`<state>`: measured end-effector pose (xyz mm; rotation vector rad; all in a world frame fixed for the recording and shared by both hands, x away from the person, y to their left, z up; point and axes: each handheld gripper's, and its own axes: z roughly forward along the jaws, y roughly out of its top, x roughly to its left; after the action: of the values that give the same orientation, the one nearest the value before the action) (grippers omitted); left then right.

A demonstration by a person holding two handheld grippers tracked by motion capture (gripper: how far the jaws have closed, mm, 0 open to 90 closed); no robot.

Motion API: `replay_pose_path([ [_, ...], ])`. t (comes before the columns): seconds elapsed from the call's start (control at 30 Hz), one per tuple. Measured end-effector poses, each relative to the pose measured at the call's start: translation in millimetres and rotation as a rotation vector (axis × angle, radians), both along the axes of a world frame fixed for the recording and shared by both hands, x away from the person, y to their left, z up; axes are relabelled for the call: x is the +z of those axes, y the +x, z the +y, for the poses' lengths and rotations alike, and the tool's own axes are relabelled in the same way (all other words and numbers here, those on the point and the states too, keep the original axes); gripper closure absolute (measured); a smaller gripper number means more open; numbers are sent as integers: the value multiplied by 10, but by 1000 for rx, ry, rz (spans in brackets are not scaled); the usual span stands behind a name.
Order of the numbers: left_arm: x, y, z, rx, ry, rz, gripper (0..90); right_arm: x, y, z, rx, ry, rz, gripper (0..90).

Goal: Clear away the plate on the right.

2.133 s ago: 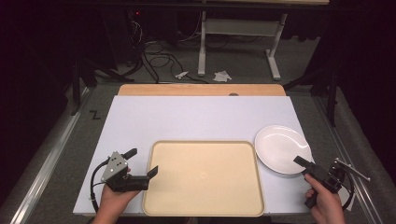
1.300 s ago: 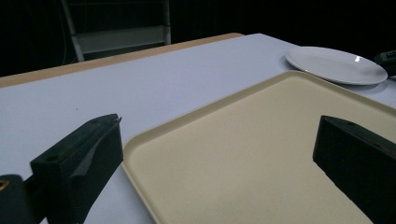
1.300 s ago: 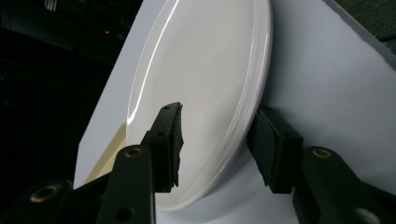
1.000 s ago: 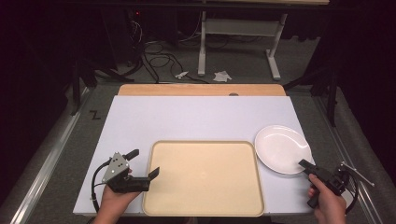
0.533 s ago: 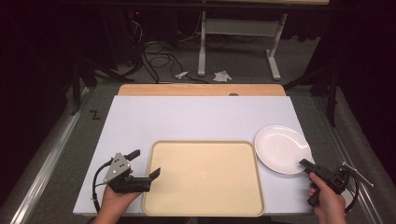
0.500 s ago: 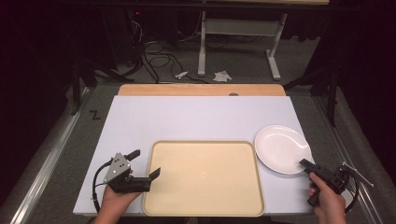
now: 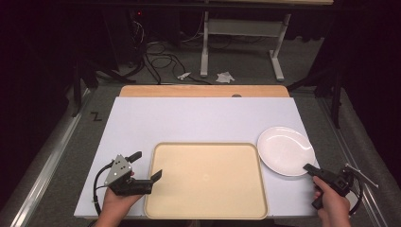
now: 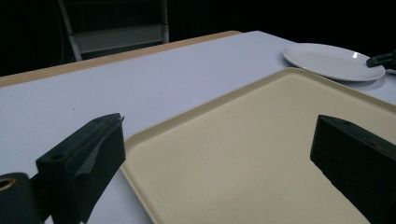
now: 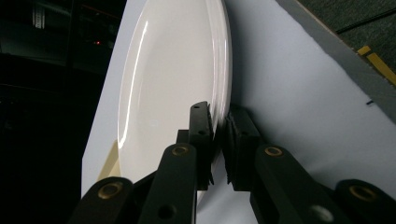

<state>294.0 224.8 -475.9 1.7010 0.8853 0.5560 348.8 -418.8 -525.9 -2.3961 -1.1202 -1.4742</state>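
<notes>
- The white plate [image 7: 286, 150] lies flat on the tabletop [image 7: 198, 120], just beside the far right corner of the beige tray [image 7: 206, 179].
- My right gripper [image 9: 219, 126] has just been closing its fingers; they now pinch the plate's near rim between them.
- My left gripper [image 7: 146, 168] rests with fingers spread wide, empty, straddling the tray's left edge.
- The plate looks like glazed ceramic, though I can't be sure: stiff, slick, breakable, fairly heavy for a rim hold.
- I judge a deep, firm rim pinch safest, since it may tip.
</notes>
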Motion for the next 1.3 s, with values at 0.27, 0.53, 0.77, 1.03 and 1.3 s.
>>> replay_pose_path([
  [0.27,7,-4,8,2,-2,-3,38,44,-3,15,-7,-5,-14,866],
  [0.53,11,-5,10,6,-4,-7,38,120,-27,-20,-18,0,-65,892],
  [0.77,14,-7,14,7,-5,-8,38,189,-50,-52,-30,-16,-86,892],
  [1.03,18,-8,22,11,-9,-12,38,234,-98,-108,-50,-4,-111,891],
  [1.3,21,-10,31,14,-11,-17,38,316,-109,-57,-19,-3,-148,891],
])
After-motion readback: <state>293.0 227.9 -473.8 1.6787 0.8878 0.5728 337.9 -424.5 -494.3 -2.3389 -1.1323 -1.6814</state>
